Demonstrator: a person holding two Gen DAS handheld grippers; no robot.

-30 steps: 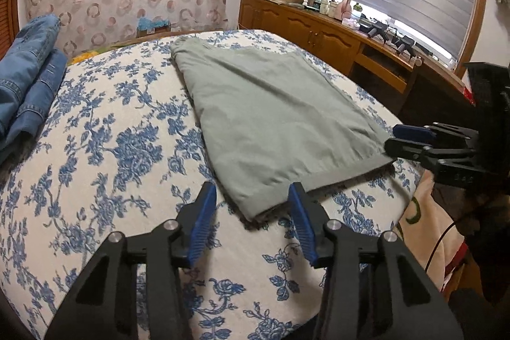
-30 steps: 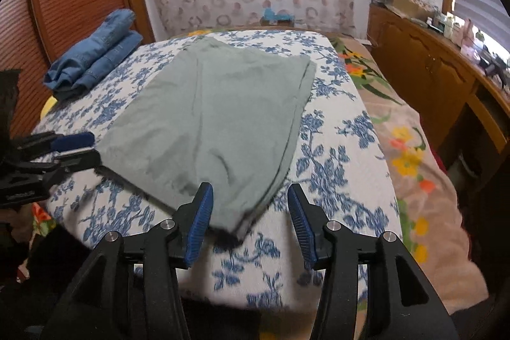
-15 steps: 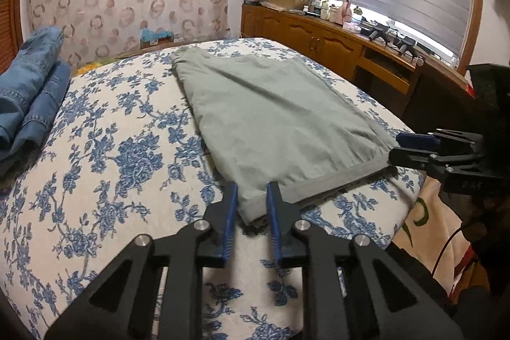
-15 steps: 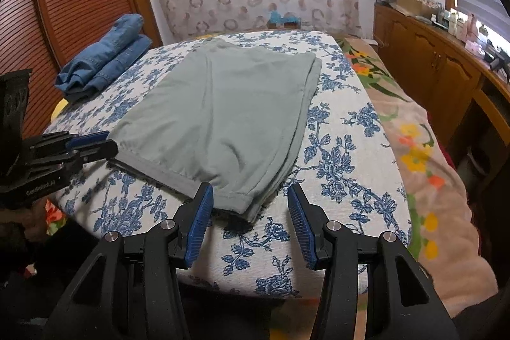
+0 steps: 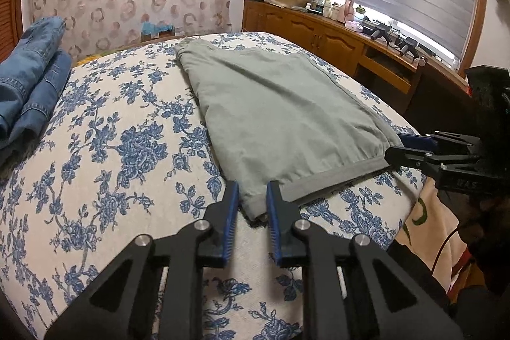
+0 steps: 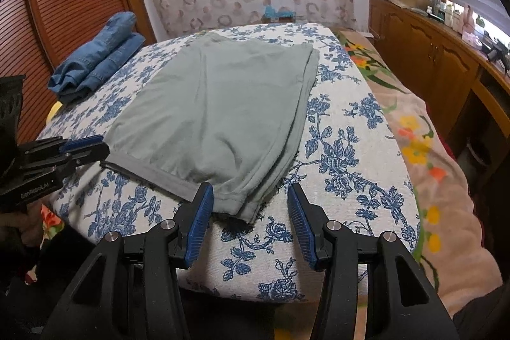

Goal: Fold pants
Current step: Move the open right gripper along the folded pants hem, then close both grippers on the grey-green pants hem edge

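Grey-green pants [image 5: 280, 110] lie flat and folded lengthwise on the blue-flowered bed cover [image 5: 127, 148], hem toward me. My left gripper [image 5: 251, 190] is shut on the hem's left corner, the fabric pinched between its blue pads. In the right wrist view the same pants [image 6: 216, 104] reach down to my right gripper [image 6: 248, 193], which stands open with the hem's right corner lying between its pads, untouched. Each gripper shows in the other's view: the right gripper [image 5: 395, 148] at the hem's far end, the left gripper [image 6: 102, 148] at the left.
Folded blue jeans [image 5: 28, 85] lie at the bed's far left. A wooden cabinet [image 5: 318, 34] with clutter runs under the window on the right. A floral blanket [image 6: 430, 164] hangs off the bed's right side. A slatted wooden door [image 6: 63, 5] stands at the left.
The left gripper's jaws have closed from wide open onto the hem corner. The right gripper has stayed open around the other corner.
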